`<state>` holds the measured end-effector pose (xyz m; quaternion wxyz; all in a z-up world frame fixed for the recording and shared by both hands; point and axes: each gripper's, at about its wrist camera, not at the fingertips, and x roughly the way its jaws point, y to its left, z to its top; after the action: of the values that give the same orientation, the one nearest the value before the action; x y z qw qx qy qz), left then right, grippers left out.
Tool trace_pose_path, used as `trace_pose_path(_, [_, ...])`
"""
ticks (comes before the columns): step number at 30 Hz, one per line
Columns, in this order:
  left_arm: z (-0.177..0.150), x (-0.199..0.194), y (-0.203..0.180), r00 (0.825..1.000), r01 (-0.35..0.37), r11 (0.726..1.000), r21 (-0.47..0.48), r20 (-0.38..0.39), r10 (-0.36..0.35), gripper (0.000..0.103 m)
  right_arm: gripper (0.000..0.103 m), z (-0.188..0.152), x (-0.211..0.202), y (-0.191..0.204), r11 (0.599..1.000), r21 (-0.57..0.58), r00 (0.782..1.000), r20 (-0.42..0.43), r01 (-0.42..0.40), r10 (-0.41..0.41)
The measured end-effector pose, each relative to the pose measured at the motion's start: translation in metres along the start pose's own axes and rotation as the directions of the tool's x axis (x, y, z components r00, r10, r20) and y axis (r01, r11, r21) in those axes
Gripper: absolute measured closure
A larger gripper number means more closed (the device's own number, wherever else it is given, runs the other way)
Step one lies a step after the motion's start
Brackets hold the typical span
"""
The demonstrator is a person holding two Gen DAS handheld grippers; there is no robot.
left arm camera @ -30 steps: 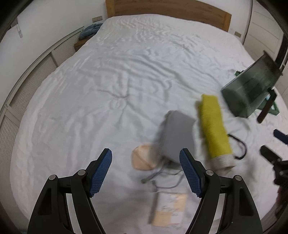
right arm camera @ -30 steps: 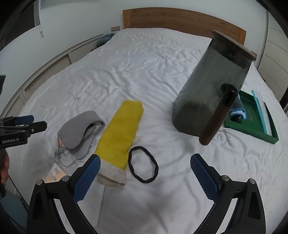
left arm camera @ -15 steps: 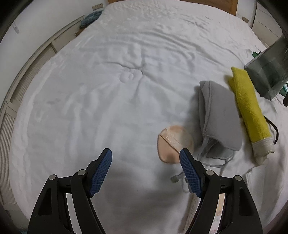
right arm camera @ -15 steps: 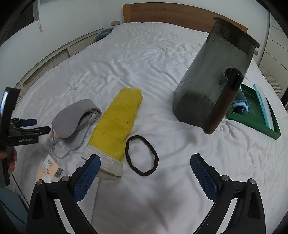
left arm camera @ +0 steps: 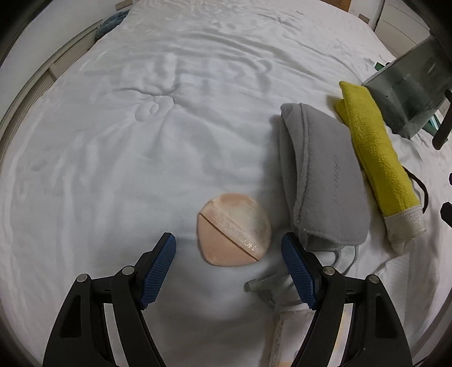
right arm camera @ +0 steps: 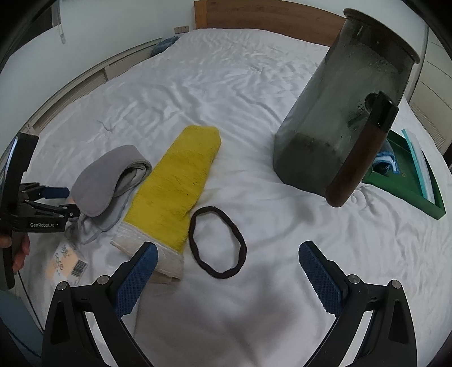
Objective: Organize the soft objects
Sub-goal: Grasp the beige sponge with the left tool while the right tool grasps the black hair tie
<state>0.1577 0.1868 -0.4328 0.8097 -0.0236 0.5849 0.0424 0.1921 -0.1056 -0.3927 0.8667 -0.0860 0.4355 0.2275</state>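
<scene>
A round peach powder puff (left arm camera: 233, 230) lies on the white bed sheet (left arm camera: 141, 169). My left gripper (left arm camera: 227, 239) hangs open just over it, one blue finger on each side, not touching. To its right lie a grey eye mask (left arm camera: 325, 175) with loose cords and a yellow mitt (left arm camera: 373, 152). In the right wrist view, my right gripper (right arm camera: 227, 246) stands open above a black hair band (right arm camera: 238, 231), with the yellow mitt (right arm camera: 175, 180) and grey mask (right arm camera: 104, 177) to the left. The left gripper (right arm camera: 66, 201) shows at the left edge.
A tall dark see-through container (right arm camera: 339, 118) with a brown handle stands on the bed at the right, a green tray (right arm camera: 409, 175) behind it. A printed tag (right arm camera: 67, 262) lies near the mask cords. A wooden headboard (right arm camera: 268, 17) ends the bed.
My left gripper has sunk and tipped downward, bringing the puff from ahead of it to between its open fingers. The right gripper has come down a little toward the hair band.
</scene>
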Motion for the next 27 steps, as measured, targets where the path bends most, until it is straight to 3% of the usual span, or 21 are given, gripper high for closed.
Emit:
trace_pose_path(9, [0.004, 0.008, 0.014, 1.000, -0.010, 0.999, -0.053, -0.016, 0.009, 0.045, 0.003, 0.001, 0.011, -0.002, 1.000, -0.020, 1.000, -0.007, -0.014, 0.014])
trace_pose_path(14, [0.001, 0.007, 0.020, 1.000, -0.008, 0.999, -0.048, -0.017, 0.007, 0.051, 0.020, 0.004, 0.025, -0.005, 0.997, -0.040, 0.998, -0.034, -0.063, 0.062])
trace_pose_path(17, [0.001, 0.007, 0.023, 1.000, -0.012, 0.999, -0.044, -0.018, 0.011, 0.052, 0.027, 0.007, 0.033, -0.008, 0.995, -0.053, 0.995, -0.053, -0.087, 0.084])
trace_pose_path(27, [0.006, 0.015, 0.020, 1.000, -0.021, 0.998, -0.061, -0.016, 0.020, 0.053, 0.029, 0.010, 0.051, -0.004, 0.988, -0.130, 0.994, -0.078, -0.084, 0.074])
